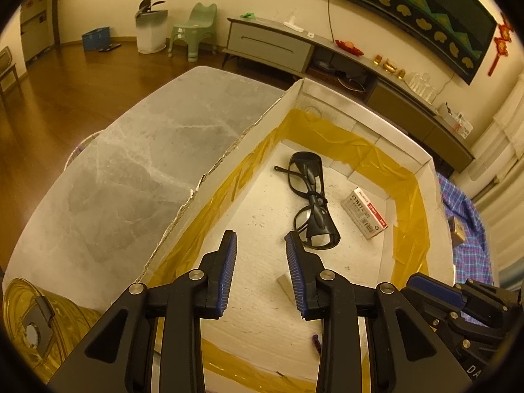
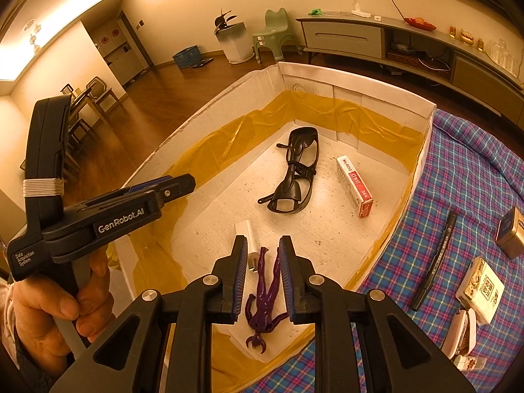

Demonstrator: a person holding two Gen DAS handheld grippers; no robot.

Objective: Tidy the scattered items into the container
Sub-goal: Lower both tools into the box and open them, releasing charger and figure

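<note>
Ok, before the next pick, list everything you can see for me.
box: 1, white, yellow-taped, centre
glasses: 1 or 2 tangled, black, box middle
staple box: 1, white-red, right of glasses
tube: 1, white, box near end
toy: 1, purple, box floor
pen: 1, black, plaid cloth
tin: 1, gold, cloth
carton: 1, cream, cloth
stapler: 1, pink, cloth
left gripper: open, empty
right gripper: open around toy

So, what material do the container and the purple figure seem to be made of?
Container: looks like white foam board or cardboard, matte, with a torn, ragged left rim and glossy yellow tape along the seams. Purple figure: probably soft rubber or plastic, shiny and translucent.
</note>
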